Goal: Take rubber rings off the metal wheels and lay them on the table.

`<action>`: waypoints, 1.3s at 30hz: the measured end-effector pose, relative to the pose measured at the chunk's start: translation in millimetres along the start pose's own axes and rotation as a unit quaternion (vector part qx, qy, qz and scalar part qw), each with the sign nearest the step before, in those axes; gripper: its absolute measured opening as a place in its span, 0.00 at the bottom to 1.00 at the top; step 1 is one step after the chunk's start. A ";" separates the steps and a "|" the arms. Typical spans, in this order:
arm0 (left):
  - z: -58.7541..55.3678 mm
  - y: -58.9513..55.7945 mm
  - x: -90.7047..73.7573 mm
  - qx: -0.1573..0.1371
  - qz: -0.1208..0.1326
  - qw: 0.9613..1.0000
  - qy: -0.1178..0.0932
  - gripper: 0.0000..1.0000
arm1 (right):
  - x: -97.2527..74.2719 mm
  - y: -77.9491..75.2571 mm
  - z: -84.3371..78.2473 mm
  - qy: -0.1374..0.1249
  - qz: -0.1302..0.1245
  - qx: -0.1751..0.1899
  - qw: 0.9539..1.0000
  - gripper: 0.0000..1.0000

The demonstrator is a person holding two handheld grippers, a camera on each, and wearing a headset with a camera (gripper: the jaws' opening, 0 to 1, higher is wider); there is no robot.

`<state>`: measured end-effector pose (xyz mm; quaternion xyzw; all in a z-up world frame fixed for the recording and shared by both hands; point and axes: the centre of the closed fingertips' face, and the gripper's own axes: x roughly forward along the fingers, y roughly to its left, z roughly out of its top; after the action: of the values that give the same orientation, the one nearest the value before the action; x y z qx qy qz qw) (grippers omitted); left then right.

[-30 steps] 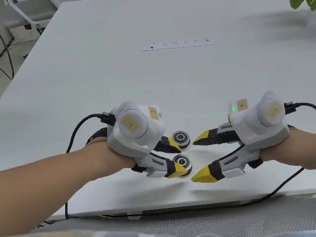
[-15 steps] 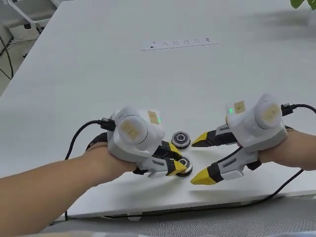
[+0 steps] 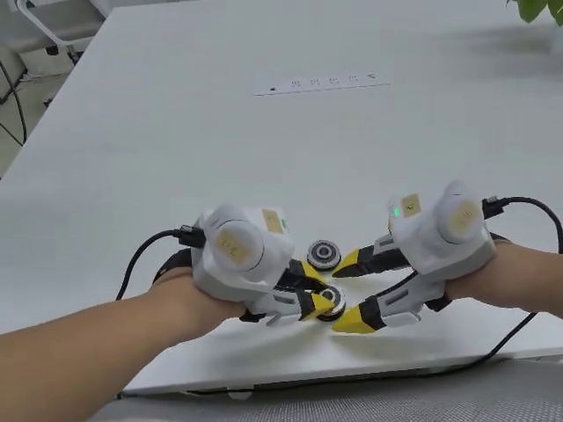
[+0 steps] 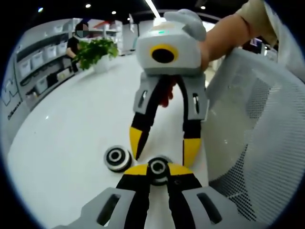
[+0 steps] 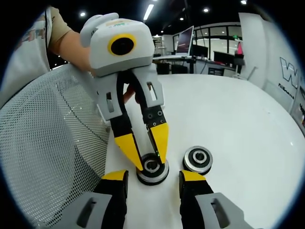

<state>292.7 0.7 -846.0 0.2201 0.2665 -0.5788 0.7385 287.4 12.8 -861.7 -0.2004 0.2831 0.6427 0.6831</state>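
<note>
Right gripper (image 3: 341, 297) nearer, wheel (image 5: 152, 170) between left fingers (image 4: 136, 172)

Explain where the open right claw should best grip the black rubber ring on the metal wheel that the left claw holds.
Probably the black rubber ring, at its outer rim, from the side facing the right claw, opposite the left claw. The round metal wheel lies flat on the white table, that side is free, and the open jaws straddle it.

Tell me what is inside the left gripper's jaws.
One metal wheel, pinched by the left gripper. The jaws cover parts of its rim; its underside is hidden.
</note>
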 end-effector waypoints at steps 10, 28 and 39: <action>0.1 0.1 -0.1 -0.001 0.005 1.000 -0.002 0.14 | 5.6 -0.6 0.9 -0.005 -0.007 0.009 1.000 0.31; -0.4 1.5 0.5 0.004 0.010 1.000 -0.001 0.14 | -5.5 1.6 -3.1 -0.016 -0.007 0.029 0.999 0.22; -0.2 1.9 0.3 0.003 0.012 1.000 -0.002 0.13 | -8.1 1.8 -5.2 -0.014 -0.008 0.025 1.000 0.19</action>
<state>294.6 1.1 -846.3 0.2239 0.2606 -0.5712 0.7454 284.9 3.4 -860.3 -0.1770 0.2880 0.6324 0.6970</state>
